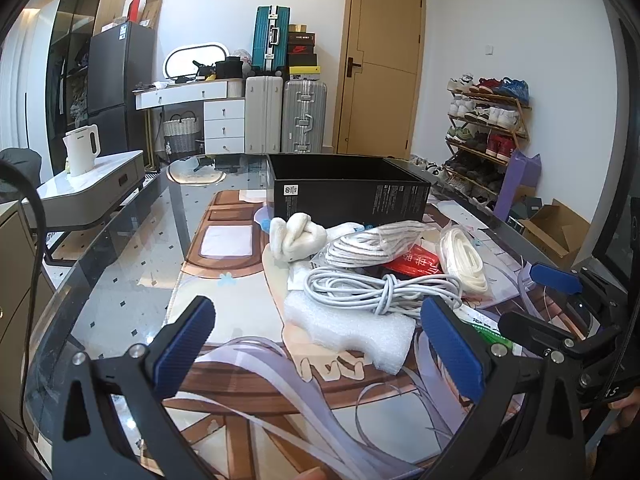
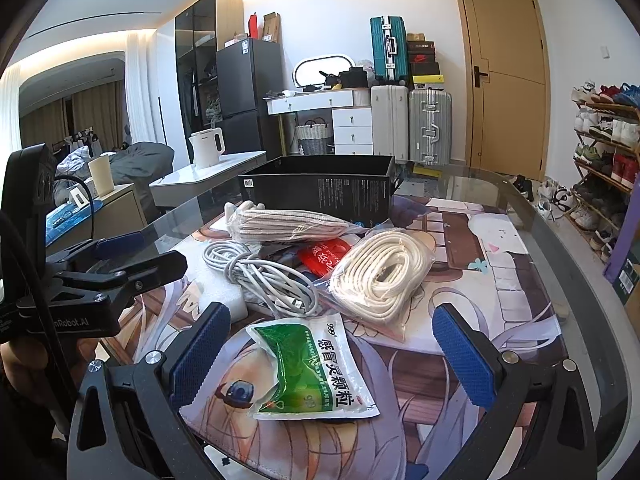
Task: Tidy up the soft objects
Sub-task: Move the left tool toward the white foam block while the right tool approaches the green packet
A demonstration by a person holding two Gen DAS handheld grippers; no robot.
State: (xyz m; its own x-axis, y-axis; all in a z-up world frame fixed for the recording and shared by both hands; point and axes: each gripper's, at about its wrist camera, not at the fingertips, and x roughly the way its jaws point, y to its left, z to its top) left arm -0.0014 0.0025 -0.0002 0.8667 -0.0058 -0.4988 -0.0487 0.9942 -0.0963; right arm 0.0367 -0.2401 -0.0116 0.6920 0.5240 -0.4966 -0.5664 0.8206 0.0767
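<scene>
A pile of soft things lies on the printed mat before an open black box [image 1: 348, 188] [image 2: 320, 190]. It holds a white foam piece [image 1: 352, 330], a coiled grey cable [image 1: 372, 288] [image 2: 260, 276], a bagged white rope coil [image 1: 464, 258] [image 2: 380, 276], a bagged striped cloth [image 1: 372, 246] [image 2: 288, 224], a cream towel [image 1: 294, 238], a red packet [image 1: 416, 264] [image 2: 328, 254] and a green-and-white medicine pouch [image 2: 316, 368]. My left gripper [image 1: 320, 354] is open and empty, just short of the foam. My right gripper [image 2: 332, 352] is open around the pouch without touching it.
The glass table's curved edge [image 2: 568, 248] runs to the right. A white kettle [image 1: 82, 150] stands on a side table to the left. Suitcases [image 1: 286, 120], a wooden door and a shoe rack [image 1: 484, 132] lie beyond. The right gripper shows in the left wrist view [image 1: 560, 300].
</scene>
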